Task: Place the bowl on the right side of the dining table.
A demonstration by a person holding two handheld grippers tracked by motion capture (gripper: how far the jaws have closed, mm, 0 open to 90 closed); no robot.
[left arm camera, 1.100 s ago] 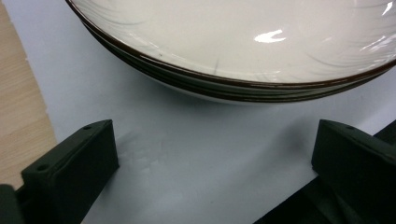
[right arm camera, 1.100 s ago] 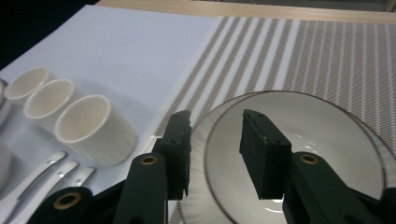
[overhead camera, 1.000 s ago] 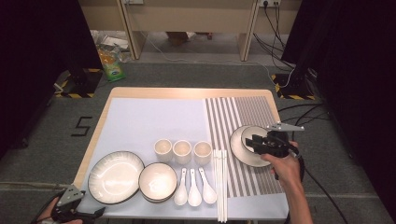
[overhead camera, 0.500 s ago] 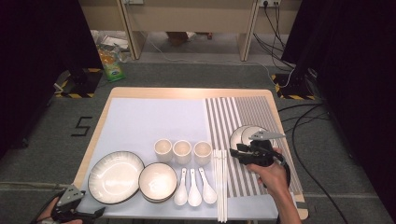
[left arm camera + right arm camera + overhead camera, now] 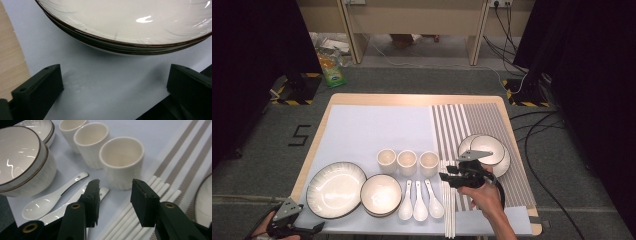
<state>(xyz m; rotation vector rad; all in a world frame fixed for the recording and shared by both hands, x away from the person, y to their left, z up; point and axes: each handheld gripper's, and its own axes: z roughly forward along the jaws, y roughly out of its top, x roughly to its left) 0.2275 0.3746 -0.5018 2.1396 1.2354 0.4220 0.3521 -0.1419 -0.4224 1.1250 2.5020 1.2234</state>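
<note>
White chopsticks (image 5: 140,212) lie under the right tool (image 5: 113,202), jaws spread and just opening, nothing between; next it must drop and pinch one. Left tool (image 5: 112,92) rests spread.

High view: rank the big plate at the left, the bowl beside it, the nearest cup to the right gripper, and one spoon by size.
1. Big plate
2. Bowl
3. Spoon and cup: the spoon looks longer, the cup wider, so I won't rank these two.
</note>
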